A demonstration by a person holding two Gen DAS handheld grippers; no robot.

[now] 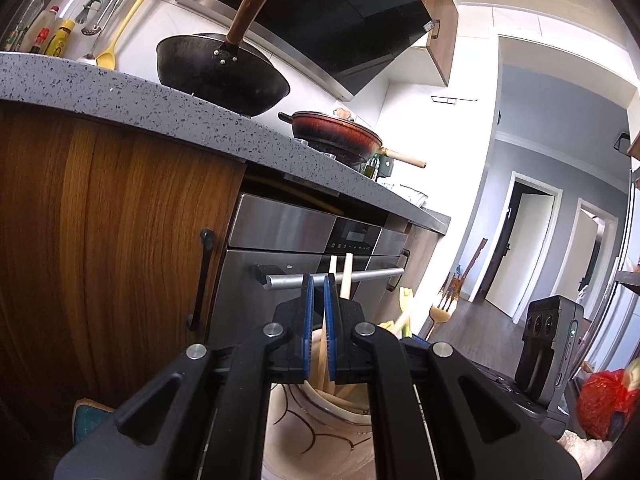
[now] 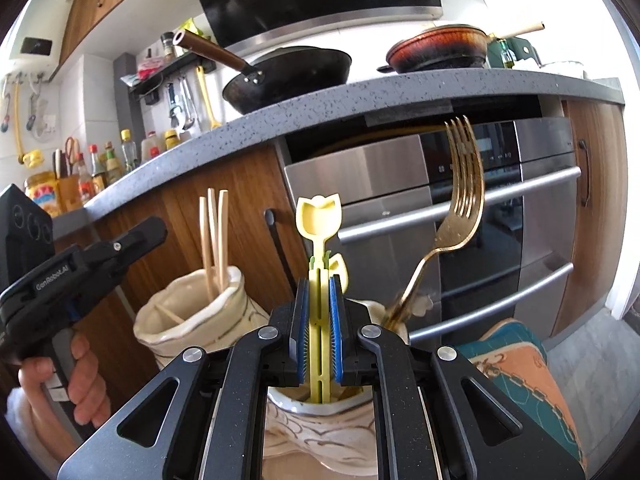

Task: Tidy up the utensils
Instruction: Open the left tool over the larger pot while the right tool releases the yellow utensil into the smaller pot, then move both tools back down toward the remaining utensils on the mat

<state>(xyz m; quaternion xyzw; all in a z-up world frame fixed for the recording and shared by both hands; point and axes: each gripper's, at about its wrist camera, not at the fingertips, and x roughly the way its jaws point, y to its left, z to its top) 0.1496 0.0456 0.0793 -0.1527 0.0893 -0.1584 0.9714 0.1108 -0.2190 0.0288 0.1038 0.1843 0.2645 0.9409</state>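
Your right tongs point(image 2: 319, 312) clamp the yellow tulip-shaped utensil point(image 2: 320, 248) upright in the near ceramic holder point(image 2: 320, 432); tilting could tip the gold fork point(image 2: 452, 216). Your left tongs point(image 1: 319, 312) stand slightly apart around a chopstick point(image 1: 320, 356) in the other holder point(image 1: 316, 420).

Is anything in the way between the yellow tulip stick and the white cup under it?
No, nothing visible blocks it. The right gripper is clamped on the yellow stick, and its lower end already dips into the white cup. The gold fork stands off to the side, apart from the stick.
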